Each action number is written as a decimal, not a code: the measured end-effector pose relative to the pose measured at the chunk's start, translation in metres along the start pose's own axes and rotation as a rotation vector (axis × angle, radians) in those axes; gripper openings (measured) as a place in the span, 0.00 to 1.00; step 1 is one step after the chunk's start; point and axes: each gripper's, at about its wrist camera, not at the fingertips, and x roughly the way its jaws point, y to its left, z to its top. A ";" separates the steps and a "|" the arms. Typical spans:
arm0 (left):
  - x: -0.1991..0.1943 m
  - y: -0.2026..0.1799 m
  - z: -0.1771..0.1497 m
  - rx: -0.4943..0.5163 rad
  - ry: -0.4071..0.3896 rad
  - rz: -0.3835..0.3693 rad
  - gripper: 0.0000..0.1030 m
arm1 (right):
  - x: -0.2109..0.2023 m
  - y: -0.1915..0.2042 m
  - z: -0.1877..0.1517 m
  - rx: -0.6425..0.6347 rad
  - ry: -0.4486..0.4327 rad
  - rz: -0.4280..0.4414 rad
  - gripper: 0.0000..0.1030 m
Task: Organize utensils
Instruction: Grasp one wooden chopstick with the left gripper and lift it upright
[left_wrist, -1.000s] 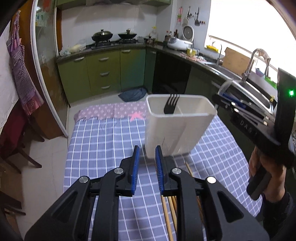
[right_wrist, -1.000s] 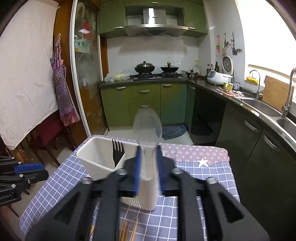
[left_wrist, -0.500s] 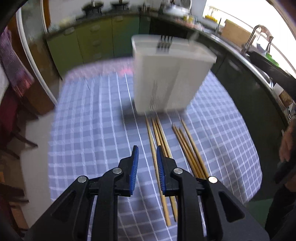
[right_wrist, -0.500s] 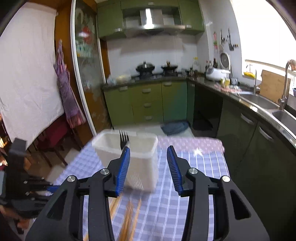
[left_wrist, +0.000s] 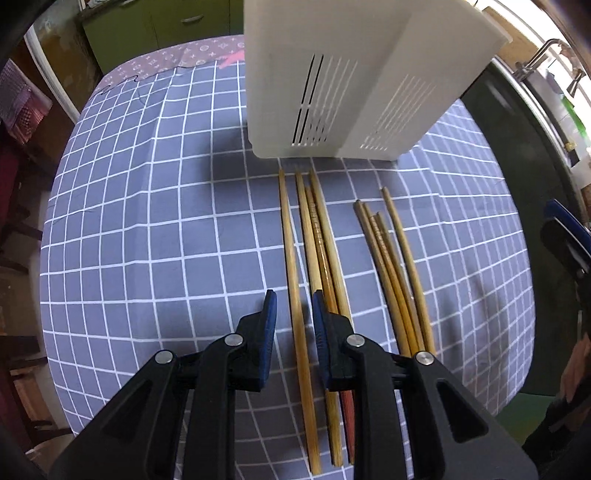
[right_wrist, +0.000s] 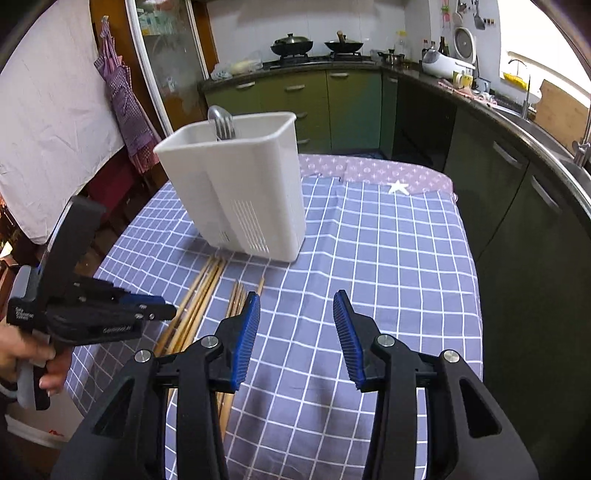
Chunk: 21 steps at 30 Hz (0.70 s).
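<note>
My left gripper (left_wrist: 292, 306) points steeply down at the desk (left_wrist: 147, 229), its blue pads only a little apart, straddling one pale chopstick (left_wrist: 295, 295) without pressing on it; I grip nothing there. My right gripper (right_wrist: 296, 312) has just been opening and now stands well spread over bare checked cloth, with nothing between the pads. My left hand (right_wrist: 26, 354) shows at the left edge of the right wrist view, wrapped round its handle.

Past the pads the chopsticks lie flat on the cloth in two loose bundles, lengthwise toward the holder: the left bundle (left_wrist: 317, 236) of four, the right bundle (left_wrist: 388, 258) of four just beside it. They are slim wooden sticks, tan to amber, one with a red end.

Beyond their tips stands the white plastic utensil holder (right_wrist: 240, 199), upright, slotted low on its walls. In its far compartment stand a fork (right_wrist: 226, 127) and a spoon (right_wrist: 215, 112), heads up above the rim.
</note>
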 end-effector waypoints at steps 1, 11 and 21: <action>0.003 -0.002 0.001 0.002 0.004 0.007 0.19 | 0.001 -0.001 0.000 0.001 0.002 0.000 0.41; 0.024 -0.020 0.011 0.011 0.022 0.087 0.15 | -0.001 -0.003 0.001 0.009 0.012 0.008 0.41; 0.025 -0.028 0.011 0.033 0.007 0.098 0.06 | 0.014 0.003 -0.001 -0.015 0.079 0.027 0.41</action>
